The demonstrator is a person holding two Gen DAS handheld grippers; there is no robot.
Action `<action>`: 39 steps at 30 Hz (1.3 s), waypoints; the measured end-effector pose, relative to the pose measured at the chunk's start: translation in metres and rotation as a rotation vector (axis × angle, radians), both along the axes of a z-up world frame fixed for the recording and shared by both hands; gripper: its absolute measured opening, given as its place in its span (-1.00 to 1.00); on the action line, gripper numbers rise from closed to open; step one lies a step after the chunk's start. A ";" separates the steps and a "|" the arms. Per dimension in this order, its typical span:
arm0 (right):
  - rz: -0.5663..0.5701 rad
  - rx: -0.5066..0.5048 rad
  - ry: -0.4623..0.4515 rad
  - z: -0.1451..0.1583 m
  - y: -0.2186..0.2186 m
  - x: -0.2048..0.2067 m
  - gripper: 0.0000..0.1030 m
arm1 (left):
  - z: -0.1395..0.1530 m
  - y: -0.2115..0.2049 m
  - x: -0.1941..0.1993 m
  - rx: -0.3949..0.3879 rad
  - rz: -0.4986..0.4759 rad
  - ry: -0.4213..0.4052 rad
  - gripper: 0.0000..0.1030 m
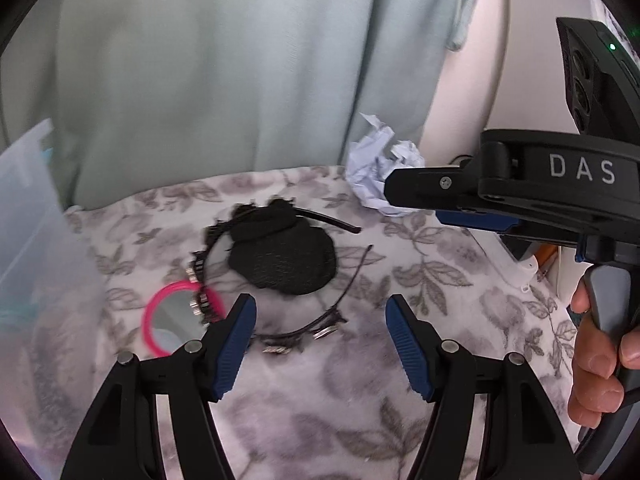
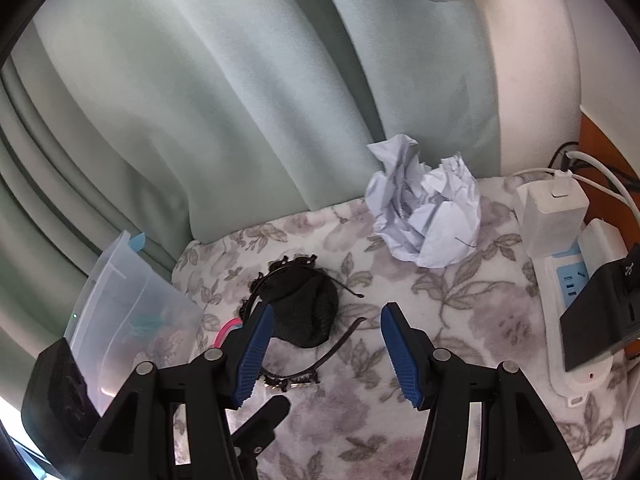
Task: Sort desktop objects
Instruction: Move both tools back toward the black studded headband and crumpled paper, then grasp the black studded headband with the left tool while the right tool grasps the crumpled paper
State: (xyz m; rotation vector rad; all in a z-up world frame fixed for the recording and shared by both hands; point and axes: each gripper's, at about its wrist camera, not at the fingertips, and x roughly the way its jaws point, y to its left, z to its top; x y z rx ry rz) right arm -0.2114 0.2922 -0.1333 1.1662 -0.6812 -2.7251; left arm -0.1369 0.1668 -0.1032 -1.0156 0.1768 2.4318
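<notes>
A black mesh hair piece (image 1: 282, 258) lies on the flowered cloth inside a black studded headband (image 1: 304, 330). A pink-rimmed round mirror (image 1: 176, 318) lies at the headband's left end. Crumpled white paper (image 1: 378, 172) sits at the back. My left gripper (image 1: 320, 340) is open and empty, just in front of the headband. My right gripper (image 2: 326, 350) is open and empty, held above the cloth with the hair piece (image 2: 306, 312), headband (image 2: 296, 376) and paper (image 2: 426, 220) ahead of it. The right gripper's body shows in the left wrist view (image 1: 520, 196), near the paper.
A clear plastic box (image 1: 36, 248) stands at the left; it also shows in the right wrist view (image 2: 128, 312). A white power strip (image 2: 568, 304) with a white charger (image 2: 554, 212) and a black plug sits at the right. Green curtain hangs behind the table.
</notes>
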 end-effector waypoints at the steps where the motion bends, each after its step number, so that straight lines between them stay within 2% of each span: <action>1: -0.002 -0.001 -0.005 -0.002 0.002 0.000 0.17 | -0.002 0.003 -0.001 -0.001 -0.016 -0.004 0.33; 7: -0.022 -0.022 -0.018 -0.009 0.014 0.003 0.17 | -0.022 0.027 -0.009 -0.119 -0.053 -0.015 0.30; 11: -0.034 -0.024 -0.021 -0.011 0.019 0.007 0.17 | -0.036 0.037 -0.017 -0.184 -0.044 -0.039 -0.09; 13: -0.043 -0.028 -0.023 -0.012 0.023 0.007 0.16 | -0.039 0.039 -0.020 -0.198 -0.035 -0.039 -0.16; 16: -0.052 -0.036 -0.026 -0.014 0.028 0.007 0.16 | -0.039 0.041 -0.019 -0.212 -0.042 -0.024 -0.48; 18: -0.056 -0.038 -0.025 -0.014 0.029 0.005 0.16 | -0.039 0.042 -0.018 -0.222 -0.047 -0.009 -0.55; 21: -0.055 -0.037 -0.025 -0.015 0.028 0.002 0.16 | -0.036 0.039 -0.015 -0.202 -0.047 0.000 -0.63; 22: -0.054 -0.038 -0.025 -0.015 0.029 0.001 0.16 | -0.033 0.037 -0.013 -0.185 -0.051 0.005 -0.84; 26: -0.060 -0.039 -0.023 -0.015 0.030 -0.005 0.16 | -0.015 0.030 -0.005 -0.148 -0.064 0.055 -0.86; 39: -0.087 -0.016 0.040 -0.002 0.028 -0.049 0.12 | 0.038 -0.013 0.009 0.025 -0.005 0.106 -0.93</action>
